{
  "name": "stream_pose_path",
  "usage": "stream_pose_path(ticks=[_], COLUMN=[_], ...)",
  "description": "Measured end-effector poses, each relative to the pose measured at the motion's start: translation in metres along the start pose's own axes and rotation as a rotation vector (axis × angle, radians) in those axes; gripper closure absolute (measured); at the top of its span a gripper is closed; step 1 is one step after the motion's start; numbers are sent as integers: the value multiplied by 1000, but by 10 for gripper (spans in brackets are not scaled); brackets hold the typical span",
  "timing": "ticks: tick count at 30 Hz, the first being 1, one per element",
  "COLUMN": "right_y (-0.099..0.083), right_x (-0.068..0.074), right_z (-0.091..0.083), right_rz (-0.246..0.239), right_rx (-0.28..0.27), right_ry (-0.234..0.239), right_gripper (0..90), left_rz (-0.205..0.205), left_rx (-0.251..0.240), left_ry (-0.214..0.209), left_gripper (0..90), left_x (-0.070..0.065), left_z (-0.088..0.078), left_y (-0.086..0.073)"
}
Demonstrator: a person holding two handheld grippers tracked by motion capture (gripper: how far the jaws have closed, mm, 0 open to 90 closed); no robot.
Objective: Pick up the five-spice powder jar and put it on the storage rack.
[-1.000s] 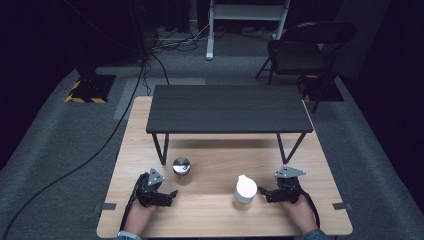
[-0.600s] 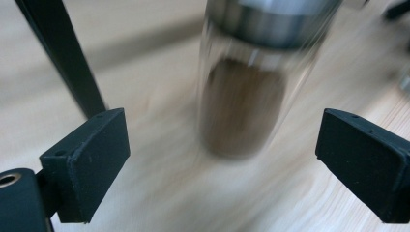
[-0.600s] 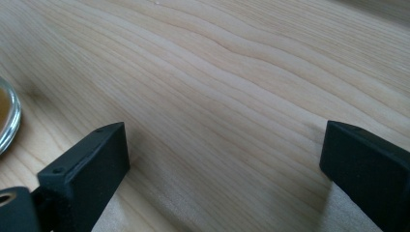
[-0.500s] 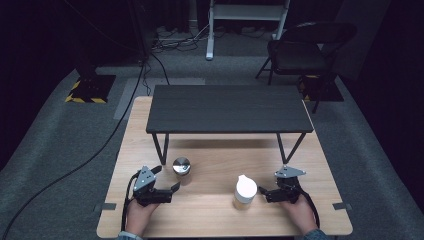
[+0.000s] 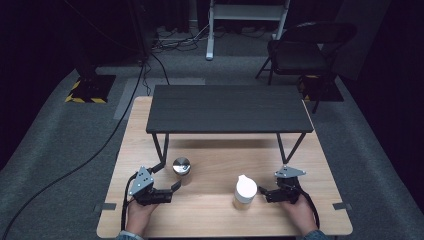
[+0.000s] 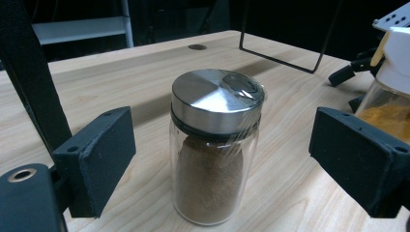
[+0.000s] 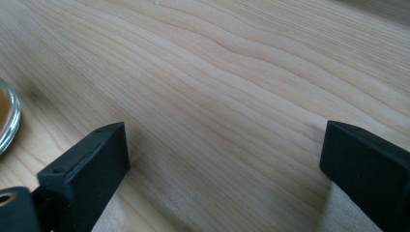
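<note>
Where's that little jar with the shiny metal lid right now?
The metal-lidded jar stands on the wooden table's left side, between the open jaws of the left gripper, near the black shelf's leg.

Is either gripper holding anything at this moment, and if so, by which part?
Nothing is held. The left gripper is open, its jaws on either side of the steel-lidded spice jar without touching it. The right gripper is open over bare table.

A glass spice jar [image 6: 214, 154] with a brushed steel lid [image 6: 217, 99], filled with brown powder, is seen standing upright on the wooden table [image 6: 121, 77]. It is framed between the wide-spread jaws of the left gripper [image 6: 220, 159], untouched by either. At the far right, a white-capped jar [image 6: 391, 92] of orange powder is partly shown.
</note>
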State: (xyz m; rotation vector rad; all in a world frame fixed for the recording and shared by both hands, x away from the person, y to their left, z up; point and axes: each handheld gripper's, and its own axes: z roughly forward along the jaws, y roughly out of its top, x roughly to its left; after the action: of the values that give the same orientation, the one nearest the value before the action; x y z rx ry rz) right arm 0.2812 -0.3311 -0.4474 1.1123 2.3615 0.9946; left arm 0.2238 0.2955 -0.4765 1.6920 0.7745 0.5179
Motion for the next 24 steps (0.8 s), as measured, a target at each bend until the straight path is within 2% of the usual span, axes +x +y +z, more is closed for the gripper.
stream_pose_path(ticks=[5, 12, 17, 21, 24], right_y=[0, -1, -1, -1, -2], right_x=[1, 2, 2, 2, 2], right_z=[0, -1, -1, -1, -2], right_rz=[3, 6, 6, 7, 7], right_rx=[-1, 1, 0, 0, 0], right_ry=[-4, -8, -8, -9, -9], right_gripper=[32, 32, 32, 32, 32], left_rz=[9, -8, -1, -15, -16], left_rx=[-10, -31, -36, -19, 11], left_ry=[-16, -37, -50, -42, -34], left_gripper=[88, 94, 99, 104, 110], left_x=[3, 5, 4, 4, 5], left_z=[8, 23, 33, 39, 43], left_y=[-1, -1, 0, 1, 2])
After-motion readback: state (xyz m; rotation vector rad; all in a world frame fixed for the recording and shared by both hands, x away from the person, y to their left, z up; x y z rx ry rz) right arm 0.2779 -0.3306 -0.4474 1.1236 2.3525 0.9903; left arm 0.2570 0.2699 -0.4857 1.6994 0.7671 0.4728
